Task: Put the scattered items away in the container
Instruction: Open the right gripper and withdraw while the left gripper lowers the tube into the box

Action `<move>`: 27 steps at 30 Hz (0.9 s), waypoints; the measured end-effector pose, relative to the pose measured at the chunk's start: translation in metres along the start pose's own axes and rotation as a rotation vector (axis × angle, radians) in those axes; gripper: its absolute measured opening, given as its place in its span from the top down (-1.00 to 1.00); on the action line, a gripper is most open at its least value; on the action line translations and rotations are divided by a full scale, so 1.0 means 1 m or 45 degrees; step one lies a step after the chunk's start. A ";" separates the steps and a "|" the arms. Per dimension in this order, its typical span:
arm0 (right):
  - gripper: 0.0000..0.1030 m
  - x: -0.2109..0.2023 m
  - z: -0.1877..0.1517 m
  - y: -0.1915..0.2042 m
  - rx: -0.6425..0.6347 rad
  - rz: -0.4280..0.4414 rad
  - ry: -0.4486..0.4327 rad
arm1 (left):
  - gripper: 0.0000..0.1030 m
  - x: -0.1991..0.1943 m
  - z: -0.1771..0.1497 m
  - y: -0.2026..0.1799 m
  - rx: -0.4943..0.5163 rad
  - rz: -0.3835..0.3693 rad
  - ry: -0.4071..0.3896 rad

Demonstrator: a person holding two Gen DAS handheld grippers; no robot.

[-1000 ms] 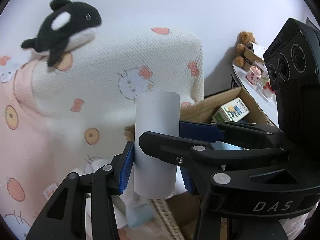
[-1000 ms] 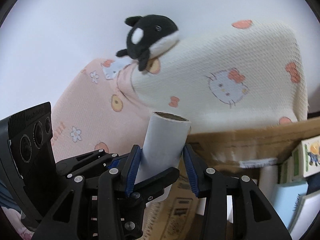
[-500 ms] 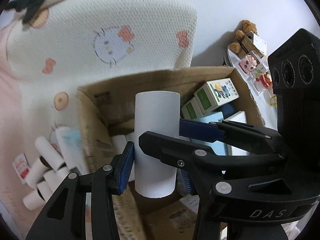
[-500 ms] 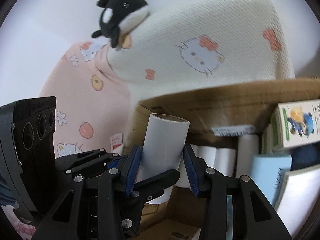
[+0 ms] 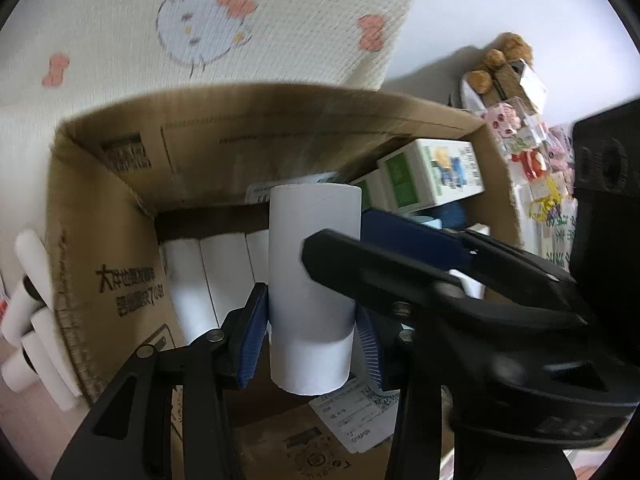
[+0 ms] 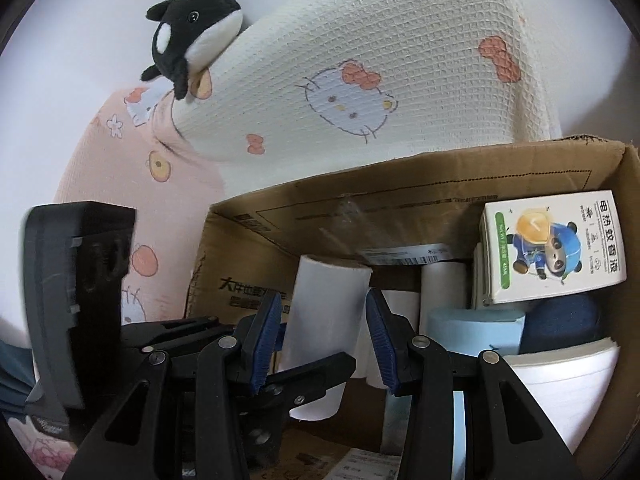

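A white paper roll (image 5: pixel 312 276) stands upright between the blue pads of my left gripper (image 5: pixel 310 340), which is shut on it. My right gripper (image 6: pixel 324 340) also closes on the same roll (image 6: pixel 320 316) from the other side; its finger crosses the left wrist view (image 5: pixel 400 264). The roll hangs over the open cardboard box (image 5: pixel 100 248), above a row of white rolls (image 5: pixel 216 280) lying inside. The box (image 6: pixel 400 216) also holds a green-and-white carton (image 6: pixel 552 256).
Several loose white rolls (image 5: pixel 28 320) lie outside the box's left wall. A cream Hello Kitty pillow (image 6: pixel 360 80) with an orca plush (image 6: pixel 192 28) rises behind the box. A small table with trinkets (image 5: pixel 520 136) stands at the right. A light-blue pack (image 6: pixel 472 320) and white stack (image 6: pixel 560 384) fill the box's right side.
Both grippers have tilted downward and moved forward over the box with the roll held between them. The box interior now fills the views and the orca has left the left wrist view.
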State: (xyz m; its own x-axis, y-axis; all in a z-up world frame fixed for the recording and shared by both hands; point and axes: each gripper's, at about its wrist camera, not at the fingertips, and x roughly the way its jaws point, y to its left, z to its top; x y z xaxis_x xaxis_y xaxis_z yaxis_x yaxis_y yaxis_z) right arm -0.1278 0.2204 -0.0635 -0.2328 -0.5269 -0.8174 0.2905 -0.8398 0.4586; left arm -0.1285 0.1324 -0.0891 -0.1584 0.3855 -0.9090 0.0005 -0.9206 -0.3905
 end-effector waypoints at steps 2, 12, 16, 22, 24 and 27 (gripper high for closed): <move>0.20 0.002 0.002 -0.002 -0.005 -0.012 0.009 | 0.09 0.007 0.001 0.005 -0.026 -0.002 0.014; 0.44 -0.004 0.007 -0.009 -0.048 -0.129 -0.016 | 0.09 0.031 0.010 0.017 -0.098 -0.092 0.037; 0.44 -0.027 0.001 0.000 -0.153 -0.352 -0.115 | 0.09 0.040 0.014 0.022 -0.116 -0.096 0.041; 0.44 -0.058 -0.007 0.012 -0.259 -0.529 -0.210 | 0.09 0.061 0.020 0.026 -0.138 -0.107 0.090; 0.44 -0.064 -0.010 0.016 -0.292 -0.570 -0.228 | 0.09 0.068 0.020 0.029 -0.160 -0.103 0.110; 0.44 -0.068 -0.013 0.018 -0.317 -0.607 -0.234 | 0.09 0.075 0.021 0.031 -0.186 -0.137 0.134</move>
State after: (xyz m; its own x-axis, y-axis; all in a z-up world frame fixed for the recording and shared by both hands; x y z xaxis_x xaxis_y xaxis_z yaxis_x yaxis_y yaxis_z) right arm -0.0943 0.2430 -0.0041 -0.5430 -0.1301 -0.8296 0.3185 -0.9460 -0.0601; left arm -0.1607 0.1313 -0.1660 -0.0612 0.4929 -0.8680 0.1338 -0.8577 -0.4965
